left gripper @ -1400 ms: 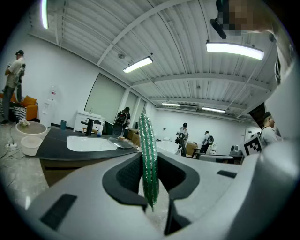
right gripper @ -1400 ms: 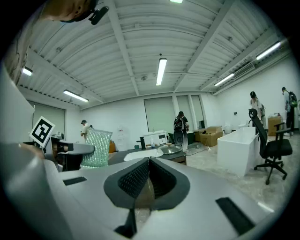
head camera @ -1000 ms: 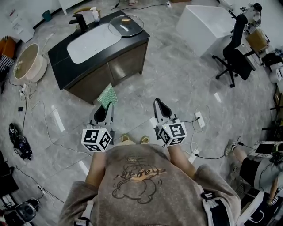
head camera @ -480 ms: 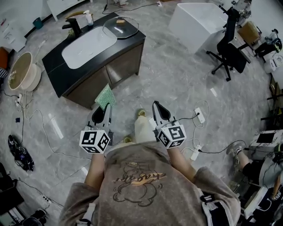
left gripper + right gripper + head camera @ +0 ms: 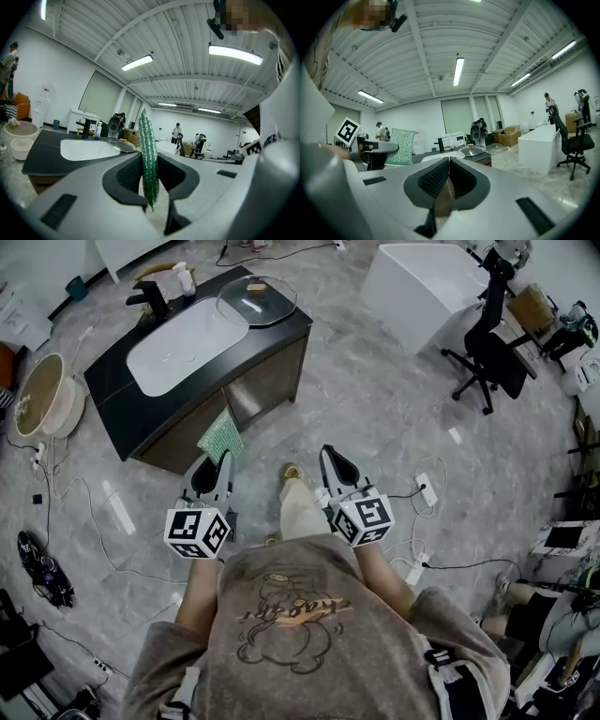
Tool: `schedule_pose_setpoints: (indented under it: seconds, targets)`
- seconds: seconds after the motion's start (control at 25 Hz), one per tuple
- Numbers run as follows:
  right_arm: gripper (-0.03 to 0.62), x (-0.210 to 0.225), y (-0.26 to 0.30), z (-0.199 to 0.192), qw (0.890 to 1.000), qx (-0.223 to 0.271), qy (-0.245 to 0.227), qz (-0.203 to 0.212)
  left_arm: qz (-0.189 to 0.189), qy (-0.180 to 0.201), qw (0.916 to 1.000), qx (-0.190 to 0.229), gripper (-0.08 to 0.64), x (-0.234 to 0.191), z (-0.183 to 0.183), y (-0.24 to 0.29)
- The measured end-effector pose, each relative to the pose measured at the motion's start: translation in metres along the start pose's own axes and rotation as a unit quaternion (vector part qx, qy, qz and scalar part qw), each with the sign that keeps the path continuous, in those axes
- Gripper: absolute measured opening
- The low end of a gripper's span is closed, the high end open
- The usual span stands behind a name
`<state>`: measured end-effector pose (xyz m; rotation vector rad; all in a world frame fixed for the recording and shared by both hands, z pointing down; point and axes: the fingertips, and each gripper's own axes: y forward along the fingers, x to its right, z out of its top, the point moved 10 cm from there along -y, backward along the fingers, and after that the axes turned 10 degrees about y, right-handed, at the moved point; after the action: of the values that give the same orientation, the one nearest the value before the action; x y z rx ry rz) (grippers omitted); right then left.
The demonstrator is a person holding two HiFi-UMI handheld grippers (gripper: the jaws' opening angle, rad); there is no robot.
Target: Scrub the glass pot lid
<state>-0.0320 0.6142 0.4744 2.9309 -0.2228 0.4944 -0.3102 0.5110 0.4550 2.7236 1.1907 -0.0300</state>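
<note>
I am reading this as the approach: left tool (image 5: 223,463) pinching the pad (image 5: 221,435), right tool (image 5: 327,455) closed empty, next needing to reach the lid (image 5: 256,298) on the bench (image 5: 111,397).

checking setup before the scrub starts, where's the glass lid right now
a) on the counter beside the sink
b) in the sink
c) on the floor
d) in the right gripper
a: the lid lies flat on the dark counter beside the sink, while the right gripper is shut with nothing in its fingers.
</note>
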Motion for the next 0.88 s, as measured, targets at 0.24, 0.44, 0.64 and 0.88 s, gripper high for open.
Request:
schedule_pose_setpoints:
  seconds: [0.24,0.44,0.64,0.88]
  targets:
    - [0.028,0.031,0.058,0.022,1.0,0.001,-0.002,0.004,0.003,0.0,1.0,-0.002,0.086,-0.026,0.015,0.055]
    - [0.028,0.061,0.109,0.054,1.0,-0.008,-0.002,0.02,0.011,0.001,0.9999,0.0,0.086,-0.044,0.039,0.109]
    - [0.028,0.099,0.158,0.082,0.999,-0.016,-0.002,0.038,0.026,-0.006,0.9996,0.007,0.086,-0.06,0.058,0.166]
    - [0.028,0.145,0.201,0.105,0.998,-0.024,0.001,0.063,0.049,-0.015,0.9986,0.014,0.086,-0.067,0.068,0.224]
